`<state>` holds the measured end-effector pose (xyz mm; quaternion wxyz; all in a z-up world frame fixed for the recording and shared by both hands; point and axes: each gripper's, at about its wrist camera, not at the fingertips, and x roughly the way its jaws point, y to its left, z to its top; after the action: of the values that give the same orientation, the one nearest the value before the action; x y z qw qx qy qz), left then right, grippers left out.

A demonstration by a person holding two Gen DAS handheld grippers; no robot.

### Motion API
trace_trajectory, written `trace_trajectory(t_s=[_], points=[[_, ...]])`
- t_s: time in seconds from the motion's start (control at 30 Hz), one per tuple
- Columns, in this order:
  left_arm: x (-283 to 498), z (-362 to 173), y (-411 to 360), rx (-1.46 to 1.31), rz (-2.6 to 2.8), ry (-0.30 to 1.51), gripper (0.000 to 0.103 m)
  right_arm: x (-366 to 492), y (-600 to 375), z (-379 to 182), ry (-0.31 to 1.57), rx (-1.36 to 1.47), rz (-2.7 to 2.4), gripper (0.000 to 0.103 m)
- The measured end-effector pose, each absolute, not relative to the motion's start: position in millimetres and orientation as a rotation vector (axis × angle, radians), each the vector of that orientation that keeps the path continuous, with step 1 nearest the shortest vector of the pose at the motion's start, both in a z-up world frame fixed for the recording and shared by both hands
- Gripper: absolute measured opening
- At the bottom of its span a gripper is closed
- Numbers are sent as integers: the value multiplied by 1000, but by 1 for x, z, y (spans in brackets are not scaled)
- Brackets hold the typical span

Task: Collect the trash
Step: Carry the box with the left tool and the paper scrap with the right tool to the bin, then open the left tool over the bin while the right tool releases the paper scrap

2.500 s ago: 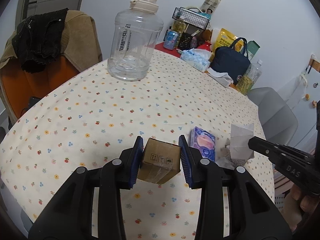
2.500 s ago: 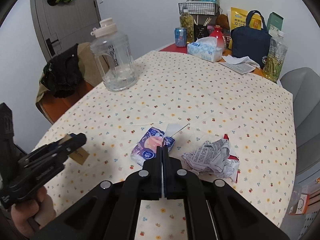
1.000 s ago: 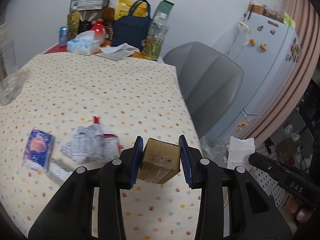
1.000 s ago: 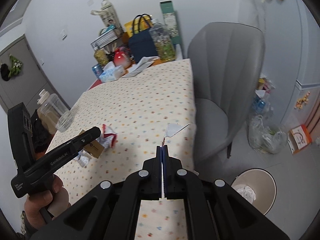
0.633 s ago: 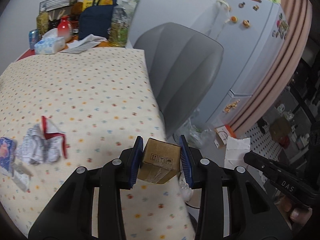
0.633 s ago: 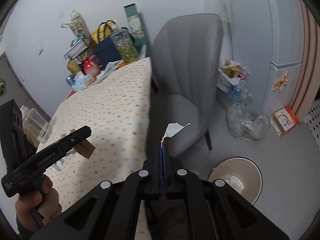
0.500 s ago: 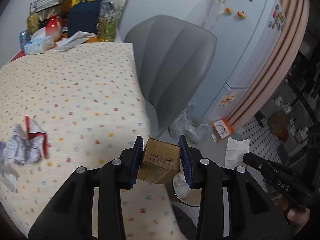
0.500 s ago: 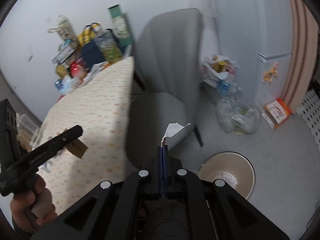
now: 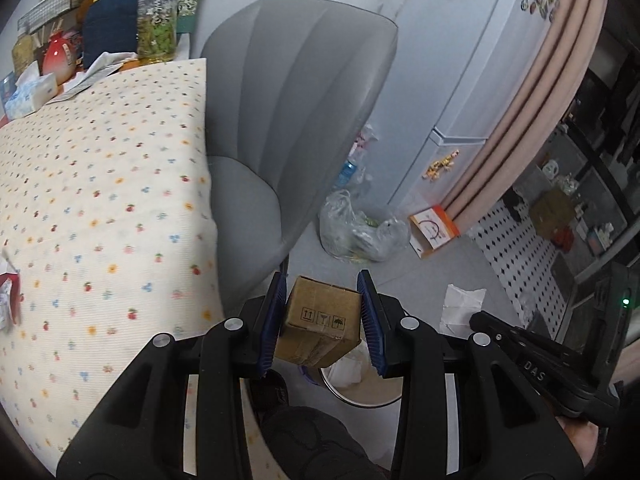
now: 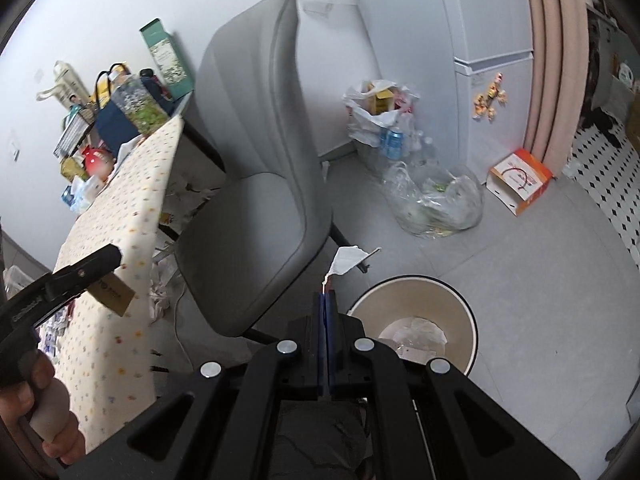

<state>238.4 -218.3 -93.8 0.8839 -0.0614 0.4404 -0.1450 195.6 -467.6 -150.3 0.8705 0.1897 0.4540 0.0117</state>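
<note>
My left gripper (image 9: 322, 300) is shut on a small brown cardboard box (image 9: 320, 326) and holds it in the air past the table's edge, above the floor. The box also shows in the right wrist view (image 10: 111, 294). My right gripper (image 10: 326, 300) is shut on a white scrap of paper (image 10: 347, 260), which also shows in the left wrist view (image 9: 460, 306). A round beige trash bin (image 10: 416, 322) with white trash inside stands on the floor just right of and below the right gripper. In the left wrist view its rim (image 9: 360, 398) shows under the box.
A grey chair (image 10: 260, 184) stands between the table (image 9: 100, 200) and the bin. A clear plastic bag of trash (image 10: 436, 200), a white bag (image 10: 380, 120) and an orange-and-white box (image 10: 520, 182) lie on the floor by the fridge (image 10: 492, 60). Crumpled paper (image 9: 6, 292) lies on the table.
Both grippers have swung right, away from the table and out over the floor, still holding the box and the paper. The bin has come closer, under the grippers.
</note>
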Motion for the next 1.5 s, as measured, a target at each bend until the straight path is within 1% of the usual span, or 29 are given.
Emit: trace_trajectory(t_s=[0.07, 0.27, 0.43, 0.47, 0.5, 0.53, 0.57, 0.73, 0.87, 0.97, 1.0, 1.07, 1.17, 1.33, 1.4, 1.5], points=[[240, -94, -223, -122, -305, 920, 37, 199, -473, -159, 963, 400, 6, 6], [240, -98, -235, -102, -315, 933, 37, 203, -494, -191, 1019, 436, -39, 6], [242, -102, -249, -84, -331, 948, 37, 190, -509, -198, 1023, 470, -50, 7], [242, -103, -255, -80, -339, 953, 37, 188, -512, -197, 1020, 473, -54, 16], [242, -104, -259, -77, -347, 956, 37, 184, -515, -195, 1011, 477, -61, 41], [242, -105, -263, -73, -355, 959, 37, 179, -519, -190, 990, 473, -80, 50], [242, -106, -269, -68, -366, 963, 37, 175, -521, -187, 974, 464, -92, 52], [242, -111, -298, -51, -415, 984, 37, 157, -540, -168, 931, 474, -121, 52], [241, -112, -325, -31, -459, 991, 37, 143, -559, -157, 897, 486, -161, 59], [241, -115, -345, -15, -509, 1008, 38, 136, -571, -150, 877, 493, -188, 61], [241, -116, -351, -2, -517, 1009, 40, 134, -575, -149, 873, 496, -194, 61], [240, -114, -356, 12, -520, 998, 74, 131, -580, -146, 865, 502, -206, 62], [237, -108, -351, 11, -513, 961, 86, 127, -583, -143, 853, 506, -211, 64], [238, -97, -323, -24, -473, 935, 91, 128, -575, -140, 844, 490, -211, 76], [236, -92, -309, -40, -453, 920, 93, 131, -567, -137, 838, 473, -206, 84], [231, -82, -285, -62, -412, 889, 95, 136, -550, -129, 822, 435, -190, 93]])
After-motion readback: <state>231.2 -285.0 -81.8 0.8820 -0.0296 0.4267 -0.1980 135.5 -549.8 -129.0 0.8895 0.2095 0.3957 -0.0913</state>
